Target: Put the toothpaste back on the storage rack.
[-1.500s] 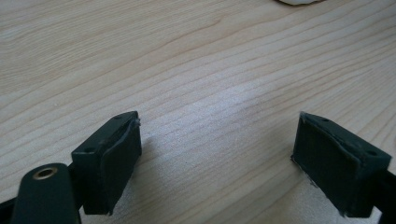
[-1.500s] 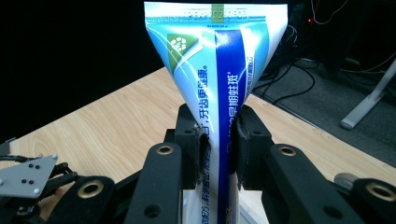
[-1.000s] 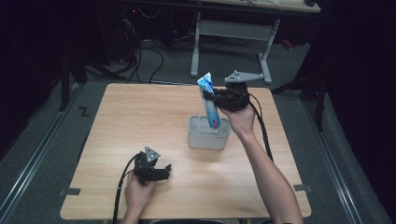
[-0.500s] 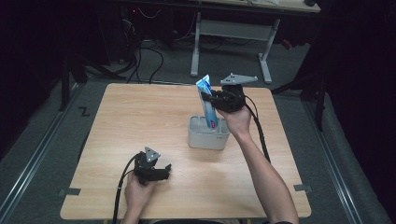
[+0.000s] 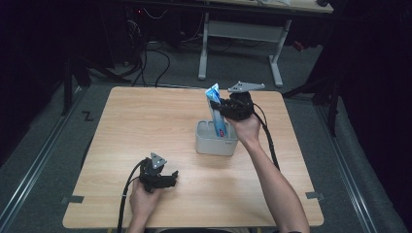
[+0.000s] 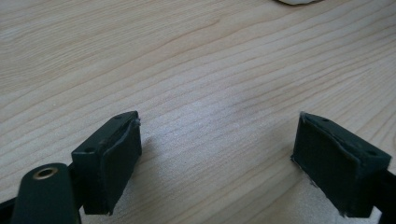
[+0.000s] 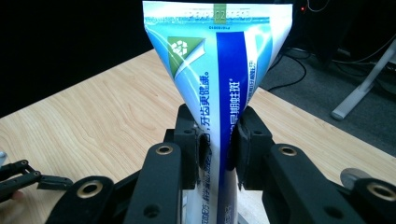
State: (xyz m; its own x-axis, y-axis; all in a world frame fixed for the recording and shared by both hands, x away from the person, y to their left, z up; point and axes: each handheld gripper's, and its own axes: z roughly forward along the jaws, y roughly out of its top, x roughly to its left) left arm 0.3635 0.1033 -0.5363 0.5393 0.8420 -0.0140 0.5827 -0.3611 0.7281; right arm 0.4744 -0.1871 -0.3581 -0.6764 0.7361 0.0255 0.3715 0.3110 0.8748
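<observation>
Right gripper [image 5: 224,108] clamps a toothpaste tube [image 5: 216,112] near its middle, jaws pressed on both faces, flat crimped end up, as the right gripper view shows [image 7: 215,154]. Tube stands almost upright, long axis vertical with a slight lean, lower end dipping into the grey holder [image 5: 206,143] at mid-table. Key relation: tube sits directly above the holder's opening, so the coming move is judged a straight drop along the tube's own axis, then release. Cap end is hidden inside the holder, so whether it touches bottom cannot be told. Left gripper [image 5: 163,178] rests on the table [image 5: 121,126] near the front edge, well apart from the holder, jaws spread wide with nothing between them, bare wood ahead [image 6: 215,154]. Right hand is clearly the nearer one and does the work; left looks idle
</observation>
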